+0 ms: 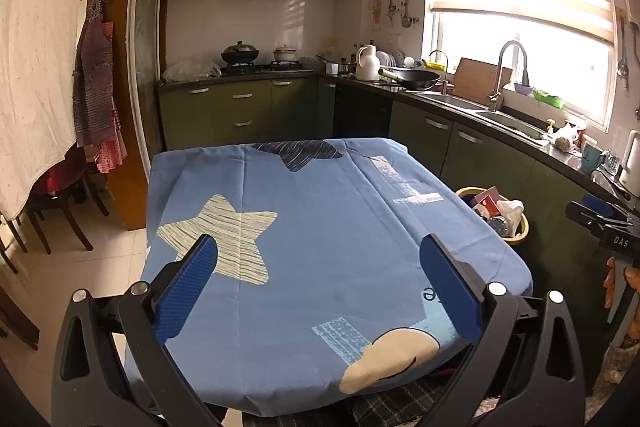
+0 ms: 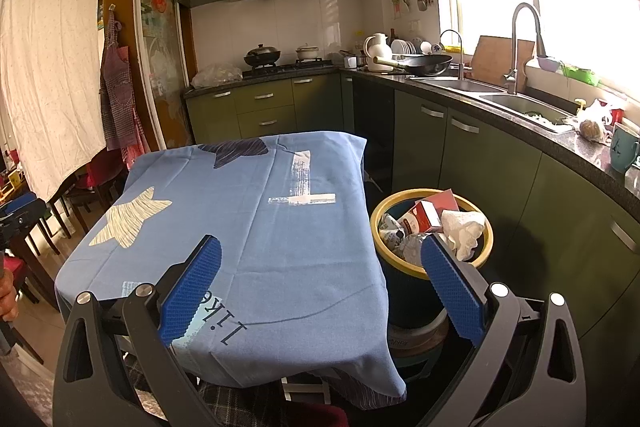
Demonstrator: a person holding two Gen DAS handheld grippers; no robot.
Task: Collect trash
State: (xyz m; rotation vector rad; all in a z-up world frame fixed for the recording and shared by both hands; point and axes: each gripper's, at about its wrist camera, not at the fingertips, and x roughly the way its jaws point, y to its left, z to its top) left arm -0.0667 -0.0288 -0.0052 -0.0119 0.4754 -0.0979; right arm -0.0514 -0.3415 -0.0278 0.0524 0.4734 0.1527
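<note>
Blue cotton tablecloth printed with cream and navy stars [image 1: 320, 227] fills the left wrist view, draped over a small table with nothing lying on its top; the left gripper [image 1: 318, 261] hovers above the near end with its blue-padded jaws spread wide and empty. Off the table's right edge, the round dark bin with a yellow rim [image 1: 520, 229] shows only partly, crumpled white paper at its top. From the right wrist view, the right gripper [image 2: 320, 259] is likewise released, holding nothing, and the bin [image 2: 378, 227] stands just beside the table, packed with a red-and-white carton [image 2: 420, 219], crumpled white tissue [image 2: 464, 229] and foil scraps. No loose trash is visible on the cloth, so the collecting looks largely finished; doing the step well probably means scanning the floor around the bin, approaching any stray piece from above with jaws wide, and dropping it centrally, since the heaped tissue could spill.
</note>
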